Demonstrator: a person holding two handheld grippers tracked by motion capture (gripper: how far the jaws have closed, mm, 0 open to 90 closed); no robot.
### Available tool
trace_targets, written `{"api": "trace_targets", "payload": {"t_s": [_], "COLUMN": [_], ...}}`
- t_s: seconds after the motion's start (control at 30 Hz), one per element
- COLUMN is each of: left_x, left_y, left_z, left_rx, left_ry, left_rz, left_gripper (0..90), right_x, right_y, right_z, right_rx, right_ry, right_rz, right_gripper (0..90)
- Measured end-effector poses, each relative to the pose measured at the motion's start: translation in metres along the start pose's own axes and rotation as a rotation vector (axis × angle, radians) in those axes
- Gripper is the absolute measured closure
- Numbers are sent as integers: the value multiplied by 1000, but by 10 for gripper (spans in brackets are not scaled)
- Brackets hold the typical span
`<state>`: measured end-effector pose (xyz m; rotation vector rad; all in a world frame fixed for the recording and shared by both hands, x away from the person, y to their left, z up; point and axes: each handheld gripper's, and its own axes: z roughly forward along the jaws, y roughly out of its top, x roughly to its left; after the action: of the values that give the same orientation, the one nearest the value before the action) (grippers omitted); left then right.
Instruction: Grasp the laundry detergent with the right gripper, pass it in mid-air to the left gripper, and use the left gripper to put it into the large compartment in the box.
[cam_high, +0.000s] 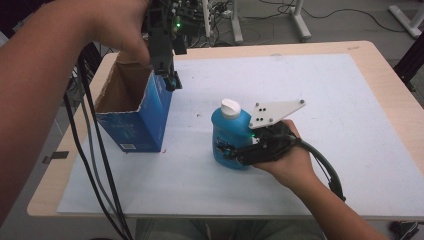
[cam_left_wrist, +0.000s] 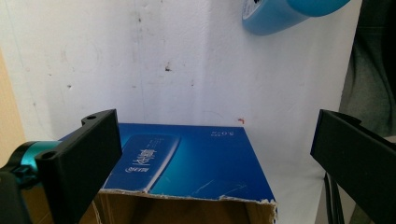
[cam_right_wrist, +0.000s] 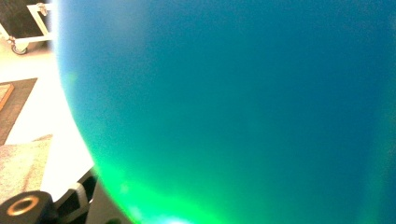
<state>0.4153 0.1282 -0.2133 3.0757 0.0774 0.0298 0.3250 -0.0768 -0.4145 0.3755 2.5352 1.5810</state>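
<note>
White mat (cam_high: 320, 150) covers wooden table (cam_high: 385, 65); cables (cam_high: 260, 30) litter floor behind.

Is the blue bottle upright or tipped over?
Upright. The blue bottle stands on its base on the white mat, white cap on top, beside the open box.
</note>
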Motion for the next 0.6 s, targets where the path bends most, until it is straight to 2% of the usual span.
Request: {"api": "trace_targets", "payload": {"t_s": [0.43, 0.6], "left_x": [-5, -11], "left_y": [4, 11], "left_z": [0, 0], "left_rx": [1, 6], "left_ry": [-4, -12], "left_rz": [21, 52], "left_gripper": [18, 18], "right_x": [-4, -6], "right_y": [5, 10], "right_z": [-10, -13], "right_rx": [-10, 1], "right_ry": [19, 27], "right_rz": [11, 0], "right_gripper": [469, 469]}}
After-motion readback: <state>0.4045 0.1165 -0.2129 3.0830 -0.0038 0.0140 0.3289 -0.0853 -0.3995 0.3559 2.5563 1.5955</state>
